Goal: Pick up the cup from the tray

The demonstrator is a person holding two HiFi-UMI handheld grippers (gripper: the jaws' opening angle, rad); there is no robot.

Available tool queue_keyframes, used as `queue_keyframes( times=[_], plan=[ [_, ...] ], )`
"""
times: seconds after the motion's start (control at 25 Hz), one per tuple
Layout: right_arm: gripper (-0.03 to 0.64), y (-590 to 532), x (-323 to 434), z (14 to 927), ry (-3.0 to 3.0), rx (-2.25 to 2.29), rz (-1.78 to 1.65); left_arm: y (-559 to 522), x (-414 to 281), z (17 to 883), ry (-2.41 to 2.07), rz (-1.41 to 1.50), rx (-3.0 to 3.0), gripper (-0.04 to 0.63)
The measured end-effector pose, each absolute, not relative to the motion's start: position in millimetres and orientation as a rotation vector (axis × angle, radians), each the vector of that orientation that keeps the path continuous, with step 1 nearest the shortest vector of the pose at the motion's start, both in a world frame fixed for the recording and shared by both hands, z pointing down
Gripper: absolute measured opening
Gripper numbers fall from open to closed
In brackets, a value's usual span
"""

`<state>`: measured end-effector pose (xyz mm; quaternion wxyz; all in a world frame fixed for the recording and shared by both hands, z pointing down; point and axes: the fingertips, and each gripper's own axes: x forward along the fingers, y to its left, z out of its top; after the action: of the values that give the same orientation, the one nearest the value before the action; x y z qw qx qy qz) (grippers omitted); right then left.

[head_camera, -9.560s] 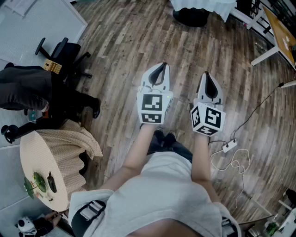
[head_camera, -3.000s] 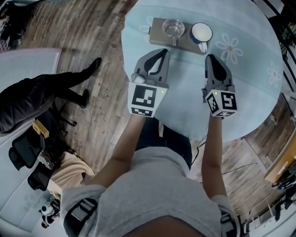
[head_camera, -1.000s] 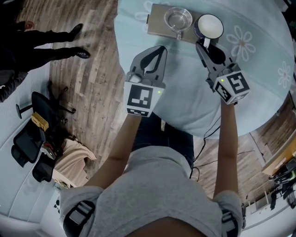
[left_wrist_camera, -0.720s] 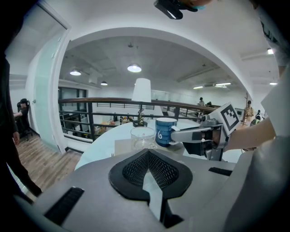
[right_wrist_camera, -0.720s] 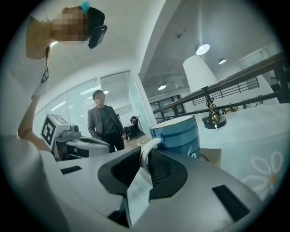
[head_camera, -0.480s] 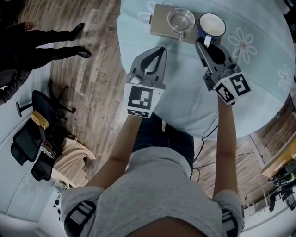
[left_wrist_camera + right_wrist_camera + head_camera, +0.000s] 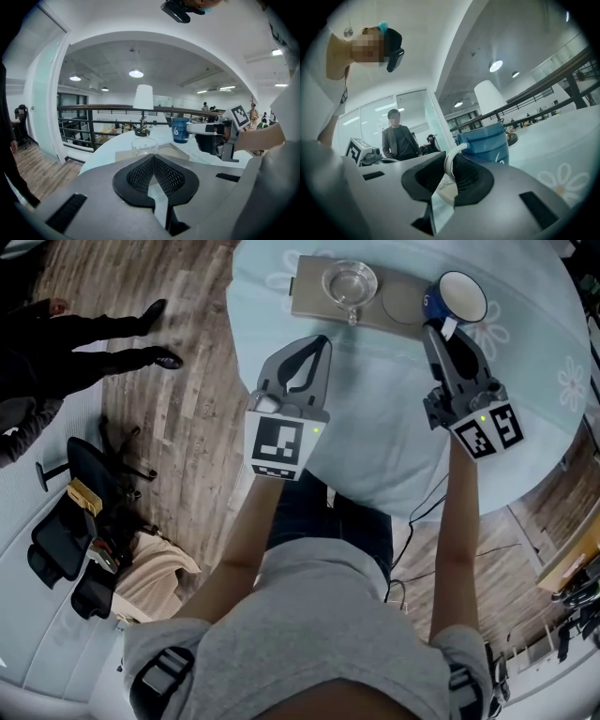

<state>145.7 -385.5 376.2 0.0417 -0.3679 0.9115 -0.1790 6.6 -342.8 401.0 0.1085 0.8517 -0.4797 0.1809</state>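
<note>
Left tool point(image 7: 317, 343) is nearest me, jaws together, nothing in them. The cup point(image 7: 461, 298) is blue, white inside, with a white handle. My right tool point(image 7: 441, 329) has just been closing and it's clamped on that handle. The cup's upright, mouth up, handle toward me, held just right of the tray point(image 7: 309, 298), above the counter point(image 7: 375, 409).

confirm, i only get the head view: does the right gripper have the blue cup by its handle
observer: yes, in its own view the right gripper, whose jaws have just been closing, pinches the blue cup by the white handle
operator: is it off the table
observer: the left gripper view shows it upright in the air, clear of the tray
operator: left gripper holding anything
observer: no, its own view shows the left gripper shut on nothing
</note>
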Motion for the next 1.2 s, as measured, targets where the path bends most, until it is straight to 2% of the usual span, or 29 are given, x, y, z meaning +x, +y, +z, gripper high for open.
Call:
queue_keyframes(
  times=[0.48,1.2],
  plan=[
    [0.044,-390,230,413,2.647,-1.399,-0.610,-342,41,404,-1.328,0.548,2.557,0.006],
    [0.044,-405,232,465,2.641,-1.410,-0.740,-344,55,405,-1.280,0.581,2.591,0.006]
  ],
)
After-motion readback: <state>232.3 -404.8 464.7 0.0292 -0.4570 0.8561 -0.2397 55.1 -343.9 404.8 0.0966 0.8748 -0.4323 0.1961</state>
